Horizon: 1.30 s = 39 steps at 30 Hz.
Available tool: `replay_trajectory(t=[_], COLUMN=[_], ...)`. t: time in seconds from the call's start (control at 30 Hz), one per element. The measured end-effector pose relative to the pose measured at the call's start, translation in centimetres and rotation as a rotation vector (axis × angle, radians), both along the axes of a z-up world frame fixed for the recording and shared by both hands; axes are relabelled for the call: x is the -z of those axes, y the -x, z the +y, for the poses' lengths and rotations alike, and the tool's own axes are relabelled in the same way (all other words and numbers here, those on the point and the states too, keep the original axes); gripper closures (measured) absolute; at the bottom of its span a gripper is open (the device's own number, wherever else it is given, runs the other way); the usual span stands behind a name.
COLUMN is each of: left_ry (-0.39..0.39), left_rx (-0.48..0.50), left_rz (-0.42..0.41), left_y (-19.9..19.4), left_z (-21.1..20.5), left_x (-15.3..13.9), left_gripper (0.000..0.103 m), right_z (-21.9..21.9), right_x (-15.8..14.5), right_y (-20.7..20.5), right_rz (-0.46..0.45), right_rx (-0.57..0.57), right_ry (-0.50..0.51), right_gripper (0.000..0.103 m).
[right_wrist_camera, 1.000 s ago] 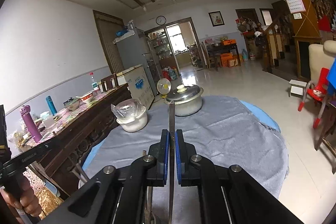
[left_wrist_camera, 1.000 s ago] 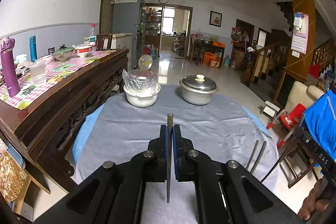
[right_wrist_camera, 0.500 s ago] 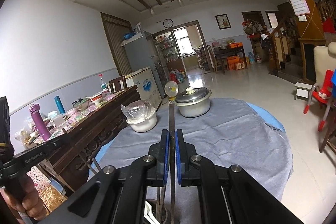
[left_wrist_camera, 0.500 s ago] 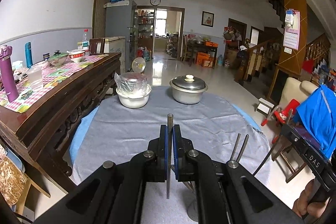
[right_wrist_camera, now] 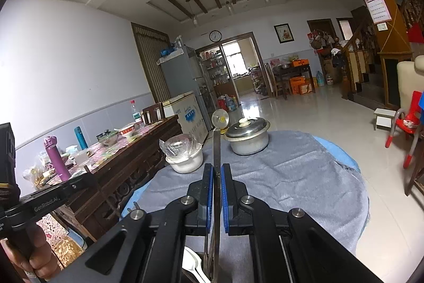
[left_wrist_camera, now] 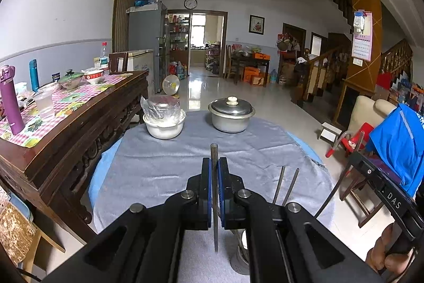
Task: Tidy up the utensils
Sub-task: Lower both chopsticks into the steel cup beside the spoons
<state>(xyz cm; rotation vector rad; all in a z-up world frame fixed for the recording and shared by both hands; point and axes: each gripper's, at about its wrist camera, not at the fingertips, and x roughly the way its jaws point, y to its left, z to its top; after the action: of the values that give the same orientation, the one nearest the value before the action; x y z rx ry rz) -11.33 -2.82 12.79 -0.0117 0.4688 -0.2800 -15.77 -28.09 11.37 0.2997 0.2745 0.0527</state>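
My left gripper (left_wrist_camera: 214,163) is shut on a thin flat metal utensil handle (left_wrist_camera: 214,150) that stands upright between the blue pads. Below it a metal utensil holder (left_wrist_camera: 239,257) stands on the grey cloth (left_wrist_camera: 164,171), with two metal chopsticks (left_wrist_camera: 285,186) sticking up from it. My right gripper (right_wrist_camera: 217,169) is shut on a long metal utensil handle (right_wrist_camera: 216,147), also upright. A white spoon (right_wrist_camera: 193,263) shows below the right gripper. The right gripper's body shows at the right edge of the left wrist view.
A white bowl with a plastic-wrapped dish (left_wrist_camera: 164,121) and a lidded steel pot (left_wrist_camera: 231,114) stand at the table's far side. A dark wooden sideboard (left_wrist_camera: 79,123) with bottles and bowls runs along the left. Chairs (left_wrist_camera: 357,139) stand to the right.
Both grippers have risen and tilted up, each still holding its utensil. The chopsticks and the holder now show lower in the left wrist view.
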Motion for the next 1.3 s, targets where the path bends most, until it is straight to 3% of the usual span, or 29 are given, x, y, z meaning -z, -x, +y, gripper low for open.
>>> replay_trajectory(t=[1.3], left_ry=[0.050], left_rx=[0.078], left_rz=[-0.106], left_y=[4.1], left_z=[-0.9], left_x=[-6.1], left_gripper=[0.099], right_z=[2.5], right_x=[-2.3], right_y=[0.8], right_rz=[-0.086], right_rx=[-0.027], right_ry=[0.002], right_gripper=[0.096])
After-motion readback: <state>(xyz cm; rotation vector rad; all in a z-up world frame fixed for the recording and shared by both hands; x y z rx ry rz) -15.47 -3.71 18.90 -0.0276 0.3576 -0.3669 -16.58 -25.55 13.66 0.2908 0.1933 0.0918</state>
